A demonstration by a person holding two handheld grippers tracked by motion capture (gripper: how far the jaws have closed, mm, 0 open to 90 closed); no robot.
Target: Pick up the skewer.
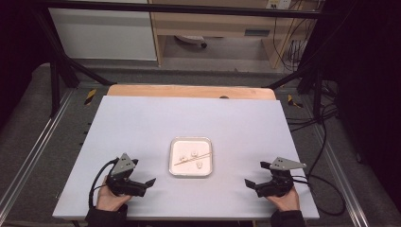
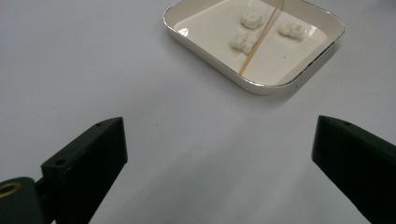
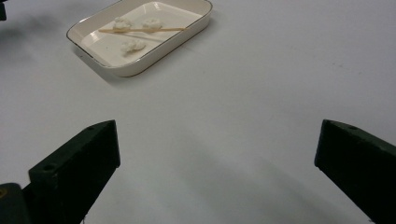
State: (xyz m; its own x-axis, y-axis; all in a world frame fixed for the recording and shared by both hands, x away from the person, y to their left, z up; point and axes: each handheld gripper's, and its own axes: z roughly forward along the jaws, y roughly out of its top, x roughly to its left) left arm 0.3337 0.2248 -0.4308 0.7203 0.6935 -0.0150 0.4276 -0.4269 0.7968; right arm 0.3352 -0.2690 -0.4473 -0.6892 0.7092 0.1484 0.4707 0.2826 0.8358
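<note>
Black jaws of the left hand-held gripper (image 1: pixel 142 182) stand wide apart with nothing between them; it rests low at the near left of the table (image 1: pixel 142 118), held from below by a hand (image 1: pixel 111 198). Right hand-held gripper (image 1: pixel 257 176) likewise spread wide and empty, at the near right, its hand (image 1: pixel 286 201) at the table's front edge. Both point inward toward the centre.

Progress, judged from layout: nothing picked up yet. Work appears to be at its start, or at a rest pose between steps.

Between the 2 hand-held grippers sits a shallow white dish (image 1: pixel 206 142) with rounded corners and a thin metallic rim. Inside it: 3 small white lumps (image 2: pixel 243 42), soft and crumbly-looking (material not identifiable), and 1 thin wooden skewer (image 1: pixel 193 158) lying diagonally across the dish floor, passing between the lumps. In the left gripper view the skewer (image 2: pixel 259 39) touches or lies just beside 1 lump; cannot tell which.

Room: bare table surface on all sides of the dish, well apart from both hand-held grippers, so approach from either side looks unobstructed. Dish wall is low but would hinder a flat sideways grasp of the skewer. Front edge lies just behind both hands; side edges near each hand-held gripper's outer flank.
</note>
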